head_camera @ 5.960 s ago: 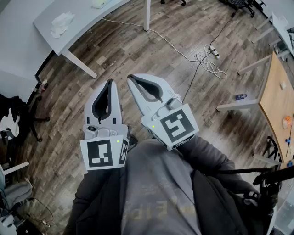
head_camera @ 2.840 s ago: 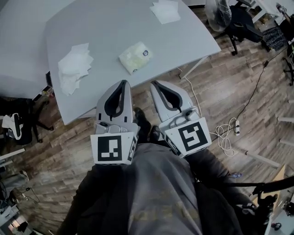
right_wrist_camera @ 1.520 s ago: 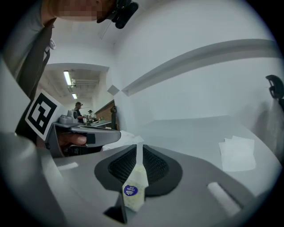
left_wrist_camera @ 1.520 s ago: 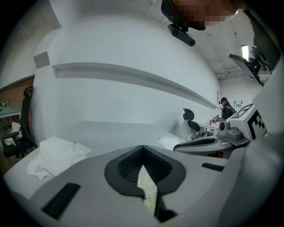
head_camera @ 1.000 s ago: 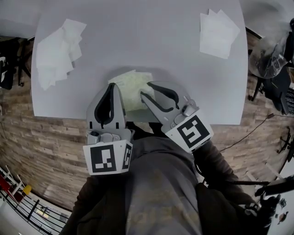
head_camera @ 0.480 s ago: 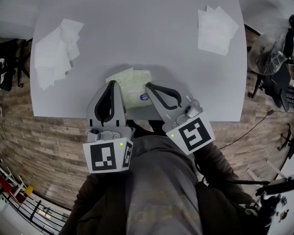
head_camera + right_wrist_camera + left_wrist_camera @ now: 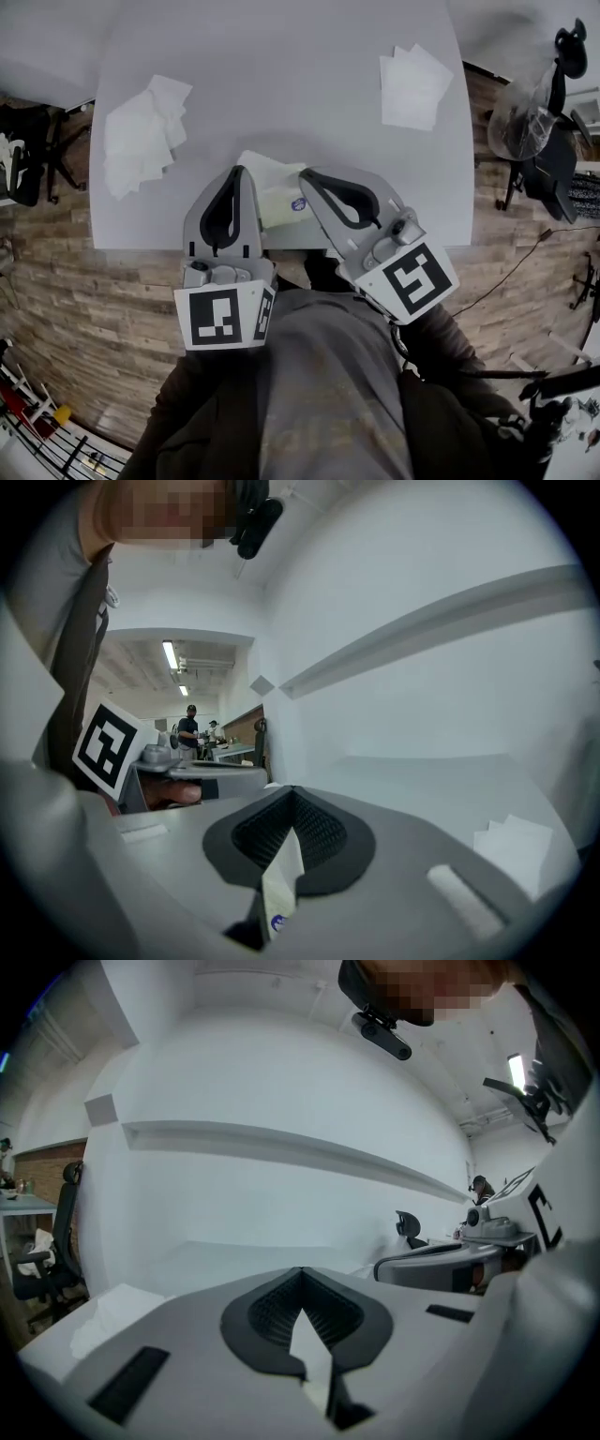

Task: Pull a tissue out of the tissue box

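A soft pale-yellow tissue pack (image 7: pixel 273 190) with a small blue logo lies near the front edge of the grey table (image 7: pixel 281 75). My left gripper (image 7: pixel 237 172) is shut, with its tips over the pack's left end. My right gripper (image 7: pixel 306 175) is also shut, with its tips at the pack's right end beside the logo. Neither holds anything. In the right gripper view the pack (image 7: pixel 280 885) shows through the hollow behind the shut tips (image 7: pixel 292 790). In the left gripper view the jaws (image 7: pixel 301 1270) meet, with a pale surface behind them.
A loose heap of white tissues (image 7: pixel 141 136) lies at the table's left. A neater stack of white tissues (image 7: pixel 411 85) lies at the back right. Wooden floor runs below the table's front edge. Office chairs (image 7: pixel 553 141) stand to the right.
The head view has swung from the floor to the table. Over the last half second it shifted slightly; both grippers stay shut beside the pack.
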A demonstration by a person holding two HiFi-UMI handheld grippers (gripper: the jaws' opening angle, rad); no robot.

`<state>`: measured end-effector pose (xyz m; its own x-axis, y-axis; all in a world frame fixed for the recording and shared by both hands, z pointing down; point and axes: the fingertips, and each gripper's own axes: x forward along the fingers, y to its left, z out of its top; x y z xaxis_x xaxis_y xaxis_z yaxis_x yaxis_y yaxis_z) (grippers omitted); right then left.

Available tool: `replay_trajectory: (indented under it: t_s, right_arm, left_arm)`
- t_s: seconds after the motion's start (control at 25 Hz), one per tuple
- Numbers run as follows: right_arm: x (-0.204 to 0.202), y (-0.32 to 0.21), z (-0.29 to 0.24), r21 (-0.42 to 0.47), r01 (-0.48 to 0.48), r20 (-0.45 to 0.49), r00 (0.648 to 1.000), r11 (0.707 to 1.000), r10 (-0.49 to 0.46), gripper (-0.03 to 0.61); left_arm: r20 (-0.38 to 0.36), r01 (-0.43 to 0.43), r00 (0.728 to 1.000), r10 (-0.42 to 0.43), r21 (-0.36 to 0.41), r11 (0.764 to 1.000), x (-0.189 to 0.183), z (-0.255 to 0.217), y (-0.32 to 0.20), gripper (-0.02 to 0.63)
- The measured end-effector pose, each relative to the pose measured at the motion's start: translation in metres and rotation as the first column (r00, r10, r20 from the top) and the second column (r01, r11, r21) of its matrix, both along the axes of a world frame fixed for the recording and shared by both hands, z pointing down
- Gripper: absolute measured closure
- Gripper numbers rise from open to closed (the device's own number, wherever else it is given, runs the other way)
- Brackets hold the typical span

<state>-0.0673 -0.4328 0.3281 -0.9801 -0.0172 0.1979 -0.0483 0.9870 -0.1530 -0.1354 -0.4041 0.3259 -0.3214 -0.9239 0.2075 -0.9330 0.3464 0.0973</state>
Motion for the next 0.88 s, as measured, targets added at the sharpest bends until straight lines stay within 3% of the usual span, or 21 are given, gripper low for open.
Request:
replay_trajectory:
  t_s: [0.2,0.4,0.56,0.88]
  right_arm:
    - [-0.007,-0.003,-0.064,0.066,-0.077,0.084,0.994,0.995,0.071,0.575]
    - [-0.017,-0.001,-0.103,0.077,-0.145,0.138,0.981,0.986,0.133,0.575]
    - [-0.026,0.004,-0.118,0.094,-0.171,0.164,0.974,0.981,0.154,0.575]
    - [-0.033,0.014,-0.119,0.115,-0.195,0.185,0.968,0.974,0.172,0.577]
  left_arm:
    - [0.077,-0.062,0.995,0.057,0.07,0.996,-0.002,-0.054,0.0,0.617]
    - [0.145,-0.144,0.981,0.128,0.103,0.984,0.004,-0.09,0.005,0.617]
    - [0.181,-0.194,0.968,0.171,0.114,0.974,0.006,-0.105,0.006,0.617]
    - [0.203,-0.193,0.966,0.161,0.148,0.97,-0.001,-0.114,0.012,0.617]
